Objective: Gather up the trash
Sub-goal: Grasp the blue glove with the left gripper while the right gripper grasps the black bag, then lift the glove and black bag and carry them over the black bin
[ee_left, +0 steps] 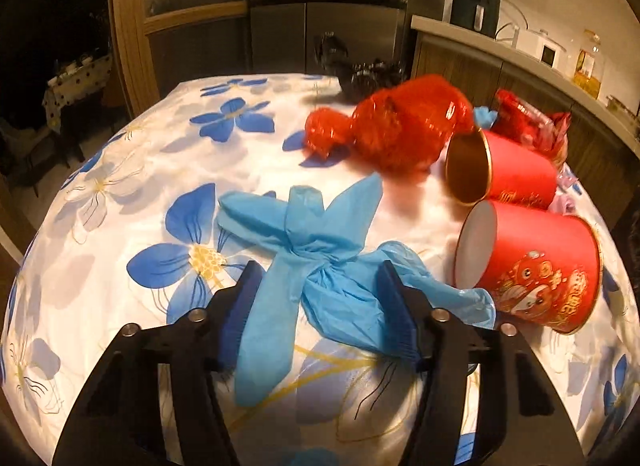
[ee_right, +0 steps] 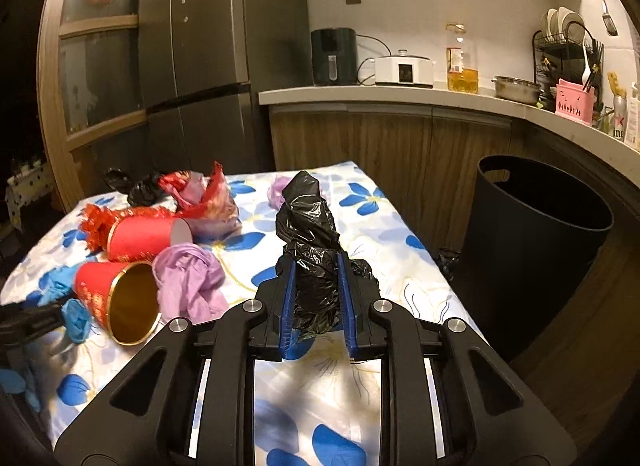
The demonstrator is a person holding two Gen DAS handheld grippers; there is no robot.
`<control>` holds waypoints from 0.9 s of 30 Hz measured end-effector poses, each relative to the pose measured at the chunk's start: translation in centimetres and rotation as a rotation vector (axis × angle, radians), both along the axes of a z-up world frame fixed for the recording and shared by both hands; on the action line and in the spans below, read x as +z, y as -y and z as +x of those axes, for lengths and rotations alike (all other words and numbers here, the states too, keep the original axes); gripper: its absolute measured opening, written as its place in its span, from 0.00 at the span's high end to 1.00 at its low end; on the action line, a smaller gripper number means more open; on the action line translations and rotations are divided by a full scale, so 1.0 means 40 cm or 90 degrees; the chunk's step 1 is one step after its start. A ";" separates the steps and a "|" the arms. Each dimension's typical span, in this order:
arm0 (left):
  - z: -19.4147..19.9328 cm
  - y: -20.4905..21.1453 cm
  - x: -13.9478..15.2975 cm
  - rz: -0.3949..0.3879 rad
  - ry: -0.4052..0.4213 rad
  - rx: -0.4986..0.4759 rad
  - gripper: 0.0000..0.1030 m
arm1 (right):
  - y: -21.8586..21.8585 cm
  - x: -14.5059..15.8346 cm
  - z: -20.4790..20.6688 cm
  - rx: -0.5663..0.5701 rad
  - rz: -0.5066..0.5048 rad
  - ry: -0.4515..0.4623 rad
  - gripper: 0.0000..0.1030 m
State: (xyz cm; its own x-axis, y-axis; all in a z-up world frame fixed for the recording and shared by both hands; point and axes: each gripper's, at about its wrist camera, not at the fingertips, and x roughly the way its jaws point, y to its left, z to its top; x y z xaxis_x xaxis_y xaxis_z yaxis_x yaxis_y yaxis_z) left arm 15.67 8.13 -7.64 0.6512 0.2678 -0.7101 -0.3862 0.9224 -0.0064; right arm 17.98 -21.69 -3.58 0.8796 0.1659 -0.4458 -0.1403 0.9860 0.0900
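**Black bag pinched upright, blue glove between spread fingers**

The crumpled black bag [ee_right: 310, 250] stands with its long axis upright above the desk [ee_right: 384, 225], pinched by the right hand-held gripper [ee_right: 317, 298], level and aimed past the bin [ee_right: 536, 250]. The blue glove [ee_left: 312, 262] lies flat on the desk, fingers fanning away, between the left hand-held gripper [ee_left: 320, 306]'s spread fingers. The bag's lower end is hidden

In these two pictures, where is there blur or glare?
Left wrist view: the red plastic bundle is smeared by blur, while the blue glove looks sharp. Right wrist view: the black bag glints; edges bend from fisheye.
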 end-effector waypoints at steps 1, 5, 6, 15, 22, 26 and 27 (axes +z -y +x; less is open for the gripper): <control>0.002 0.002 -0.002 0.003 -0.005 0.001 0.49 | -0.001 0.005 -0.006 0.001 0.001 0.002 0.81; -0.001 -0.007 0.000 -0.003 -0.002 0.009 0.79 | -0.001 0.015 -0.030 0.011 0.007 0.007 0.81; -0.007 -0.011 0.002 -0.011 0.003 0.009 0.83 | -0.001 0.017 -0.035 0.014 0.010 0.006 0.81; -0.080 0.012 0.065 -0.001 0.081 -0.004 0.96 | 0.009 0.043 -0.102 0.035 0.028 0.017 0.81; -0.122 0.114 0.154 0.009 0.144 -0.079 0.96 | 0.024 0.069 -0.141 0.037 0.041 0.036 0.81; -0.124 0.204 0.206 0.015 0.178 -0.138 0.96 | 0.043 0.085 -0.156 0.034 0.050 0.047 0.81; -0.122 0.228 0.214 0.018 0.183 -0.151 0.96 | 0.049 0.089 -0.160 0.032 0.052 0.050 0.81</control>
State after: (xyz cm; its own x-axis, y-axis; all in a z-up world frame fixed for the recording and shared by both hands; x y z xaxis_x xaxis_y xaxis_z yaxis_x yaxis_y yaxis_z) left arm 10.78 -0.99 0.93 0.8690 0.1021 -0.4841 -0.1479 0.9873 -0.0574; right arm 11.59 -23.63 -0.04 0.9011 0.2436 -0.3587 -0.1995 0.9674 0.1557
